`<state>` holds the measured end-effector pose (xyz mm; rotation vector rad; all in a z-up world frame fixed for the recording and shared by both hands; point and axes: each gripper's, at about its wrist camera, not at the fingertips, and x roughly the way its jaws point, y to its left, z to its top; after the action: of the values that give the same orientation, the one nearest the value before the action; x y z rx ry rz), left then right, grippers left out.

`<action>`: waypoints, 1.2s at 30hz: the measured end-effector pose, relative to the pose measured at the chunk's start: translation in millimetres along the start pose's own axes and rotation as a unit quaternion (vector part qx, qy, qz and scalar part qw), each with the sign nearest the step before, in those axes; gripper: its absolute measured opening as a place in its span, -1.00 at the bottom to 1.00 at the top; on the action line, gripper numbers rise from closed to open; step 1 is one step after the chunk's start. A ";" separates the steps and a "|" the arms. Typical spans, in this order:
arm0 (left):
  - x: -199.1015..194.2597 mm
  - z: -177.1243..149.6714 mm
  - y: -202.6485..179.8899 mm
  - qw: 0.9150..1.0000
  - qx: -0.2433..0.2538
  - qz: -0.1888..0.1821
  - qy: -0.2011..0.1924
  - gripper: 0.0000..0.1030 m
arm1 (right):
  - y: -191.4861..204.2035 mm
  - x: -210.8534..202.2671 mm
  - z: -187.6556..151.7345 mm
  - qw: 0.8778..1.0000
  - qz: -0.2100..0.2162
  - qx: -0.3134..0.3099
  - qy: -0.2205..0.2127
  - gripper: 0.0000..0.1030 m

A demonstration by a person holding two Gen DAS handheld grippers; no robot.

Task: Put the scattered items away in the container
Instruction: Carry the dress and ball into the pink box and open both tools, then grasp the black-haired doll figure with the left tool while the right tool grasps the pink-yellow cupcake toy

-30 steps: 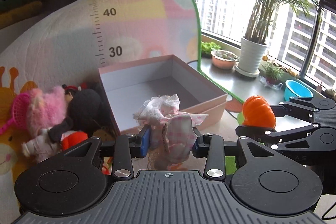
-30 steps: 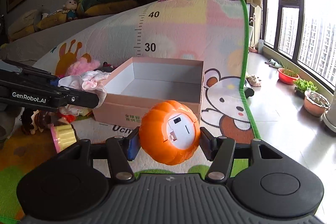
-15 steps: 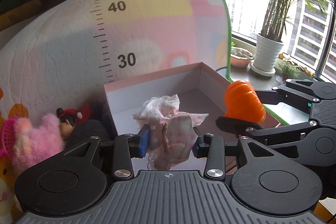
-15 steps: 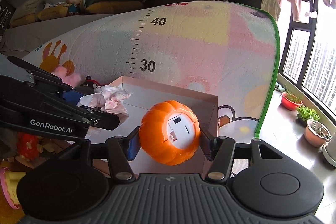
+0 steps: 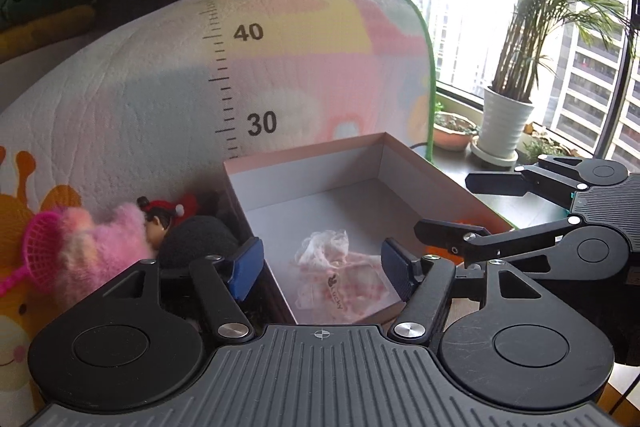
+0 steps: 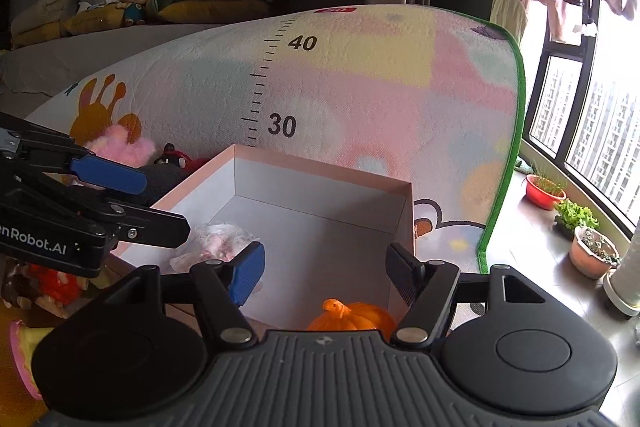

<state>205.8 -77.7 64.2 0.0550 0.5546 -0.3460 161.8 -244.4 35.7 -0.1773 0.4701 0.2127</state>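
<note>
A pastel play mat [image 6: 360, 95] with a printed ruler curls up behind the pink box [image 5: 432, 179], and potted plants [image 5: 504, 123] line the bright window side. Your left gripper [image 5: 322, 269] hangs over the box's near left corner with its blue-padded fingers spread wide and empty; the pink frilly cloth [image 5: 340, 275] lies on the box floor right below it. Your right gripper [image 6: 322, 271] is spread wide too, and the orange pumpkin toy [image 6: 352, 317] sits in the near right corner of the box. Plush toys [image 5: 104, 247] crowd the mat against the box's left wall.
</note>
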 end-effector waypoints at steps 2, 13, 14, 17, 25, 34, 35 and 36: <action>-26.0 -12.3 4.2 1.000 0.006 0.009 -0.017 0.59 | 6.7 -9.5 -0.2 1.000 0.011 0.000 -0.003 0.37; -121.3 -94.3 43.0 0.996 -0.033 0.083 -0.011 0.81 | 86.7 -58.9 -15.8 0.988 0.152 -0.039 0.004 0.46; -123.0 -99.9 47.3 0.995 -0.042 0.087 -0.005 0.81 | 94.2 -60.3 -18.4 0.986 0.160 -0.047 0.006 0.46; -123.6 -110.8 58.7 0.993 -0.067 0.098 0.006 0.81 | 112.4 -57.1 -25.1 0.983 0.170 -0.058 0.024 0.46; -114.1 -119.0 74.5 0.992 -0.088 0.091 0.017 0.81 | 122.3 -38.9 -42.0 0.984 0.156 -0.039 0.072 0.46; -108.2 -127.9 73.6 0.994 -0.093 0.053 0.025 0.81 | 123.1 -31.7 -50.7 0.985 0.147 -0.038 0.086 0.46; -111.1 -128.5 70.9 0.995 -0.091 0.040 0.023 0.82 | 123.0 -31.1 -51.3 0.985 0.145 -0.039 0.086 0.46; -113.9 -129.2 68.8 0.995 -0.089 0.027 0.022 0.82 | 122.5 -30.6 -51.5 0.985 0.143 -0.039 0.086 0.46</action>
<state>73.1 40.6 11.3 -0.0946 0.6247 -0.2423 83.3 -142.7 -9.9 -0.2048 0.6600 0.4996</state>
